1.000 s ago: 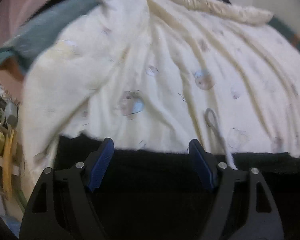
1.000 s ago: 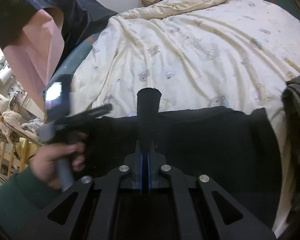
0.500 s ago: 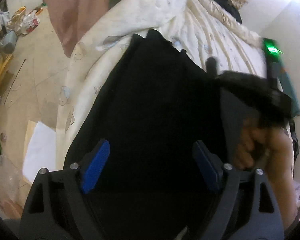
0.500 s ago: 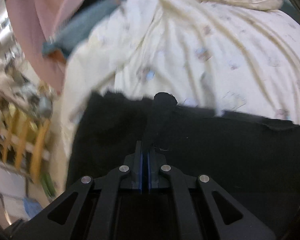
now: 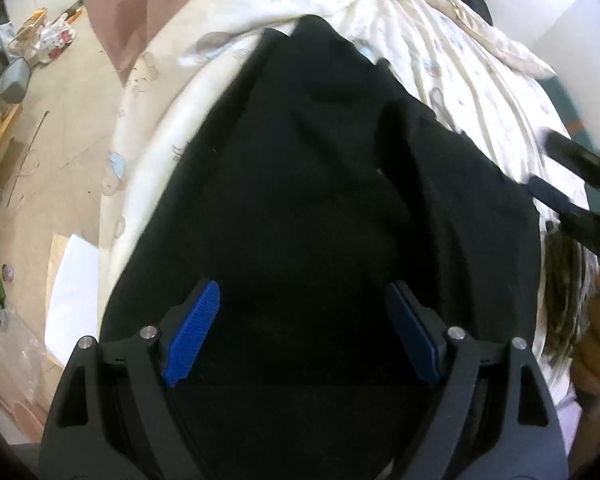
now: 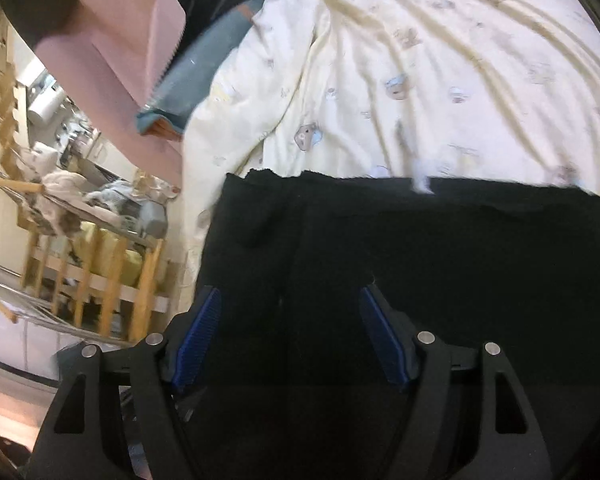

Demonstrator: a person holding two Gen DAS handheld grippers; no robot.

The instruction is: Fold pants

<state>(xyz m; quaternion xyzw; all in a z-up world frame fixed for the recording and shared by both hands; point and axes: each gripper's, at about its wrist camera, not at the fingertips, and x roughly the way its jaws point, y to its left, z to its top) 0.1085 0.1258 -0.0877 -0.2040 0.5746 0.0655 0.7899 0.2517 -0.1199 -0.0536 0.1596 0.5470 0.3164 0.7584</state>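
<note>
Pants (image 5: 320,208), black, spread on cream quilt (image 5: 160,120); long axis runs away from left gripper (image 5: 304,336), jaws wide, empty, directly above. Right gripper (image 6: 292,332): jaws opening, nothing between, cloth below.

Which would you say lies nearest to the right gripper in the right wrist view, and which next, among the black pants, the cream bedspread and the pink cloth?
1. Black pants: directly under and ahead of the right gripper, between its opening fingers.
2. Cream bedspread: beyond the pants' far edge, filling the upper right.
3. Pink cloth: farthest, hanging at the upper left past the bed's edge.
</note>
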